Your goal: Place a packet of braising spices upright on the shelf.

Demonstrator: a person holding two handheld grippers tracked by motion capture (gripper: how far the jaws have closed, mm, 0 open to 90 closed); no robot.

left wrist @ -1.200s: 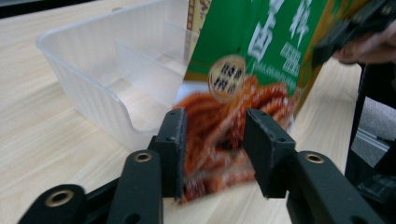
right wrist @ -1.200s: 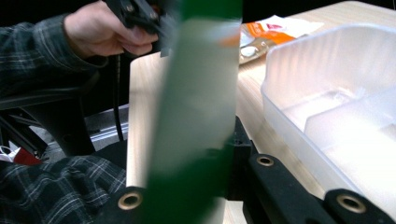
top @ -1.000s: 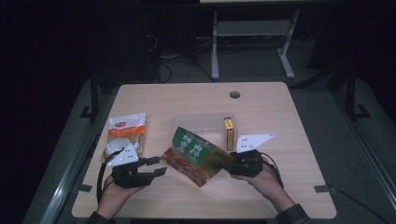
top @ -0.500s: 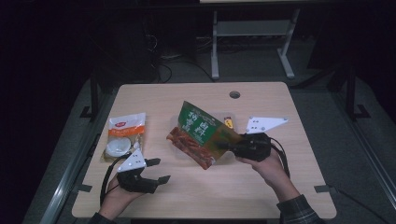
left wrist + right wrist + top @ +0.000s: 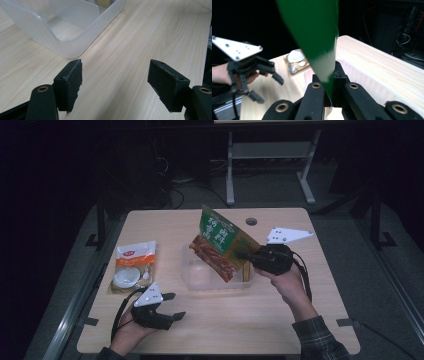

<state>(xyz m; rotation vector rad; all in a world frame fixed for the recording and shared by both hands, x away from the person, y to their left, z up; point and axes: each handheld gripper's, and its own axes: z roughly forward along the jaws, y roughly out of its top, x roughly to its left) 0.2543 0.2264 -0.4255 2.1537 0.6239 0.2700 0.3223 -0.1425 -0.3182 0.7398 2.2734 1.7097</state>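
green snack bag [image 5: 222, 245], pinched by one edge in the tight-closed right gripper [image 5: 246, 254], could slip and miss the clear tub [image 5: 200, 279], while the left gripper [image 5: 172, 306], just opened wide, holds nothing.

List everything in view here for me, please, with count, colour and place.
snack packet: one, green and red, lifted over the bin, clamped at its edge.
plastic bin: one, clear, table centre.
small box: one, yellow, inside the bin's right end.
food pouch: one, orange and white, flat at table left.
table: one, light wood.
left hand-held gripper: one, black, open, near front edge.
right hand-held gripper: one, black, shut on the snack packet.
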